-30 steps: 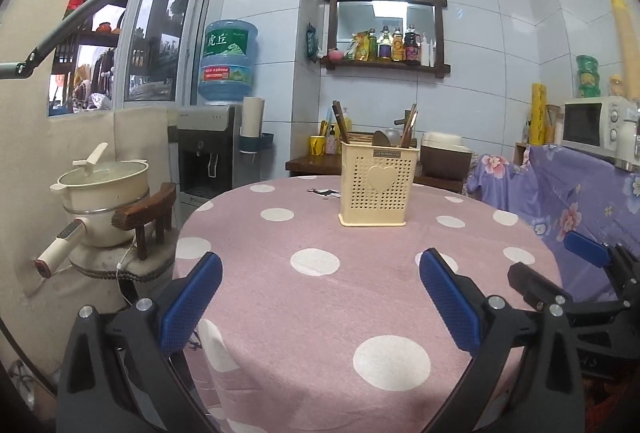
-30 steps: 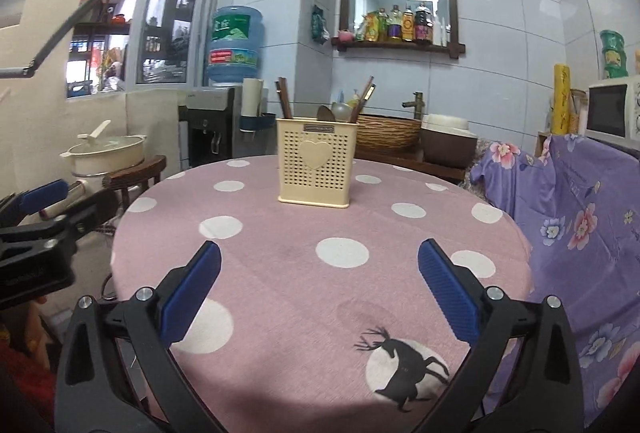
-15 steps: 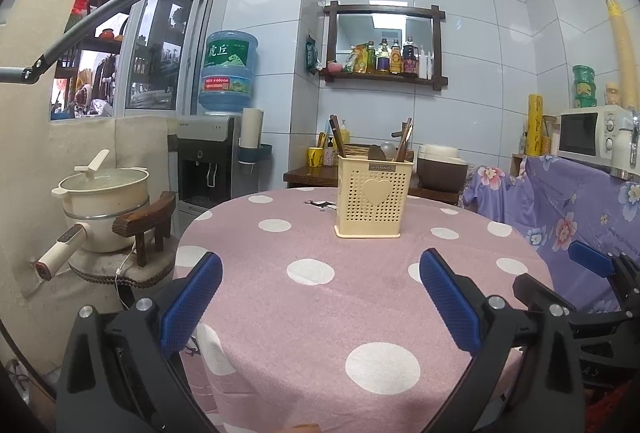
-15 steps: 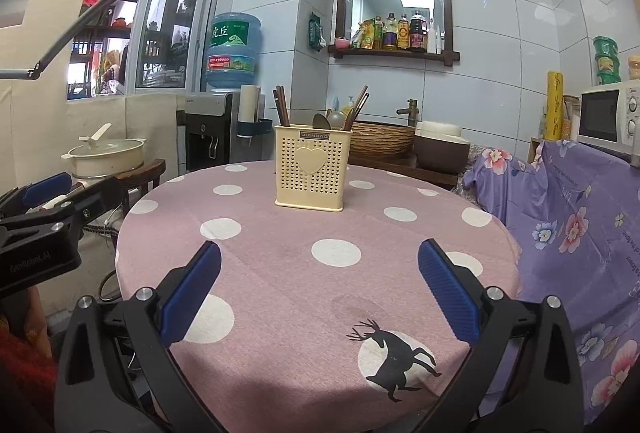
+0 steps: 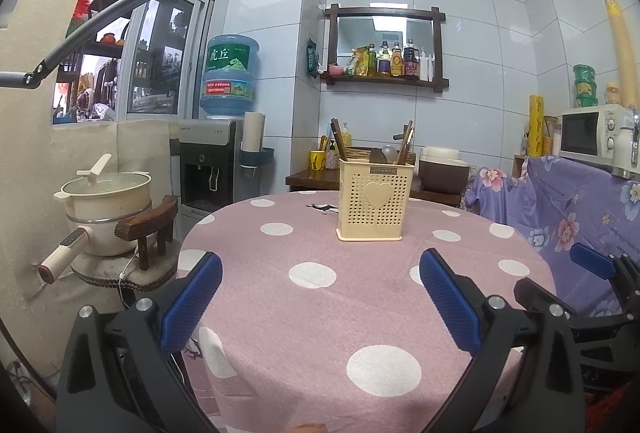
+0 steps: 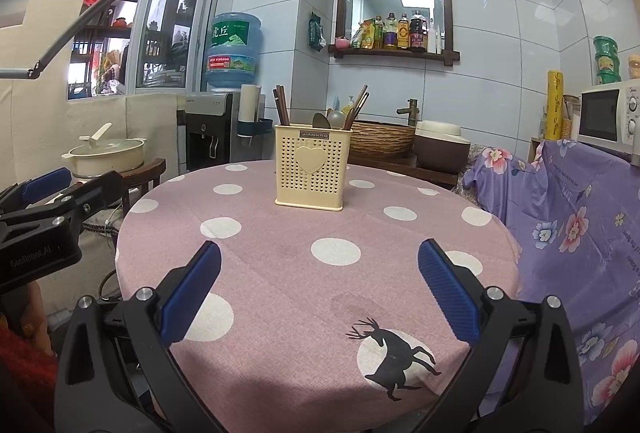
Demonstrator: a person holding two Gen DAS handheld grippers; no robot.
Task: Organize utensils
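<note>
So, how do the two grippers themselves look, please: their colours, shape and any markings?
Both look alike. The left gripper and the right gripper have black, angular plastic arms with triangular cut-outs and silver screw heads. Each finger carries a blue, finely ribbed pad. In the right wrist view, the left gripper's black body shows pale lettering that seems to read GenRobot.AI. No cables are visible.

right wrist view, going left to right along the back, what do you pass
left tool → cream pot → water dispenser → utensil caddy → wicker basket → brown rice cooker → microwave
</note>
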